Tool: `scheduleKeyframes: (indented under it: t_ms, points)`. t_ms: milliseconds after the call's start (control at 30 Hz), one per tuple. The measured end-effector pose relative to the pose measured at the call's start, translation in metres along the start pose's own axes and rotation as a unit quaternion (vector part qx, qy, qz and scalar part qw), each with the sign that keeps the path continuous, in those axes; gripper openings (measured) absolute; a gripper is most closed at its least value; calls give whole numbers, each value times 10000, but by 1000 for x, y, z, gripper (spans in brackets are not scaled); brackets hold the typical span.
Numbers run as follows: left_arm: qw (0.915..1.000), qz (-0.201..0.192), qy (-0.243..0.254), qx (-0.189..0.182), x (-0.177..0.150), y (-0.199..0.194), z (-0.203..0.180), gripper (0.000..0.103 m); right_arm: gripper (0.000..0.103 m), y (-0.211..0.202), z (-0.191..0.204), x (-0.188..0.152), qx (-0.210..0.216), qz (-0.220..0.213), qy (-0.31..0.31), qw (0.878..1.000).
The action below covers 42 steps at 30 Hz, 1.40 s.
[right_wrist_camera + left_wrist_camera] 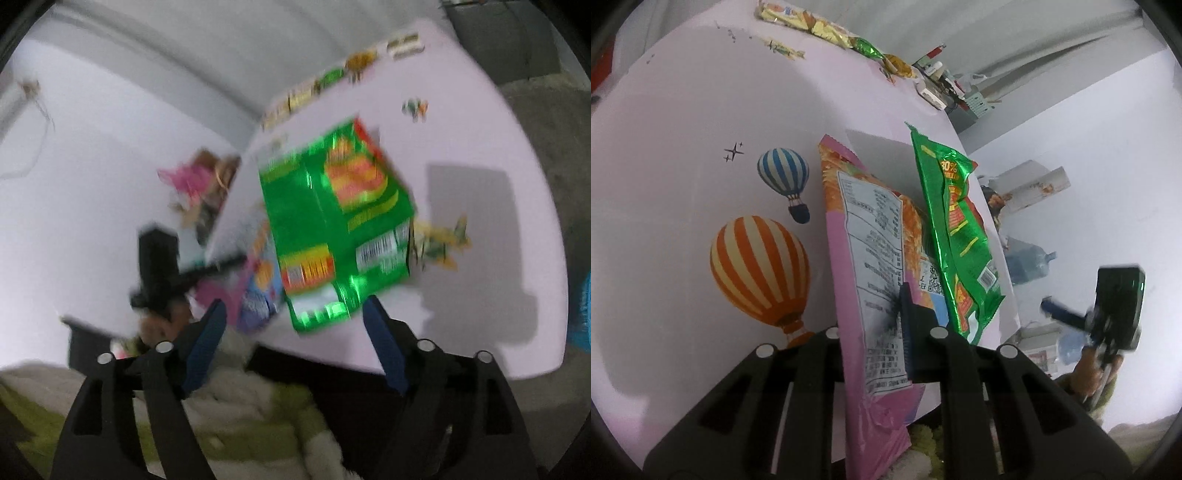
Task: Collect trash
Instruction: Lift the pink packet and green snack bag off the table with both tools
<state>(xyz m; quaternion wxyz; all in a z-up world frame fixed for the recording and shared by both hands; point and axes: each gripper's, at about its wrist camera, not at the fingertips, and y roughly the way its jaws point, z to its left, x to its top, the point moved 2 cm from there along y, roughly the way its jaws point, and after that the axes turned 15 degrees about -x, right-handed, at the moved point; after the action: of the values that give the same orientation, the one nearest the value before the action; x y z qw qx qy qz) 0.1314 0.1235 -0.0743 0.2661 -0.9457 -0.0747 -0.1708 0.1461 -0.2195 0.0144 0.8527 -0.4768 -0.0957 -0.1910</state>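
Note:
My left gripper (886, 325) is shut on a pink and orange snack bag (871, 266) and holds it above the pale pink table (683, 129). A green snack bag (956, 236) hangs just to its right; I cannot tell whether it is pinched too. In the blurred right wrist view the green bag (332, 221) is in front of my right gripper (295, 325), which is open and empty, with the pink bag (255, 288) and the left gripper (159, 266) to the left. The right gripper also shows in the left wrist view (1108, 314).
Several snack wrappers (827, 26) lie along the table's far edge, also in the right wrist view (343, 70). Balloon prints (761, 269) decorate the cloth. A water jug (1030, 262) and clutter stand beyond the table. A small wrapper (439, 240) lies right of the green bag.

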Motion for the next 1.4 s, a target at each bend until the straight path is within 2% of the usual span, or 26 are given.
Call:
scheduleKeyframes:
  t_ms: [133, 200, 333, 433, 533, 633, 800, 867, 967, 1100, 1167, 1300, 1400]
  points:
    - [9999, 1, 77, 139, 1, -2, -2, 12, 75, 10, -25, 35, -240, -336, 614, 9973]
    - [9998, 0, 69, 177, 1, -4, -2, 12, 75, 24, -36, 49, -219, -307, 819, 9959]
    - [9997, -29, 68, 231, -2, -4, -1, 12, 75, 60, -58, 72, -295, -37, 1101, 9935]
    - [9996, -34, 59, 262, -1, -2, -2, 12, 75, 86, -68, 81, -190, 299, 1251, 9915]
    - [9994, -28, 94, 346, 0, -1, -2, 12, 75, 111, -62, 86, 142, 638, 1134, 9914]
    - [9990, -7, 164, 422, 0, 1, -4, 12, 74, 119, -52, 85, 243, 766, 979, 9919]
    - [9984, 14, 250, 512, 0, 3, -7, 12, 57, 131, -45, 82, 364, 959, 971, 9900]
    - [9982, 4, 273, 538, -2, 2, -9, 12, 44, 134, -47, 79, 349, 1008, 1015, 9891]
    - [9982, -21, 246, 542, -3, 2, -10, 12, 30, 135, -50, 73, 339, 1054, 1108, 9877]
    - [9983, -65, 213, 541, -3, 1, -10, 12, 19, 130, -50, 66, 220, 1011, 1147, 9880]
    - [9982, -85, 216, 546, -4, 2, -11, 11, 10, 125, -49, 63, 234, 954, 1183, 9881]
    - [9982, -117, 213, 542, -4, 1, -11, 11, 8, 117, -46, 58, 364, 811, 1254, 9881]
    - [9981, -119, 233, 551, -3, 2, -12, 11, 11, 116, -41, 57, 462, 883, 1267, 9869]
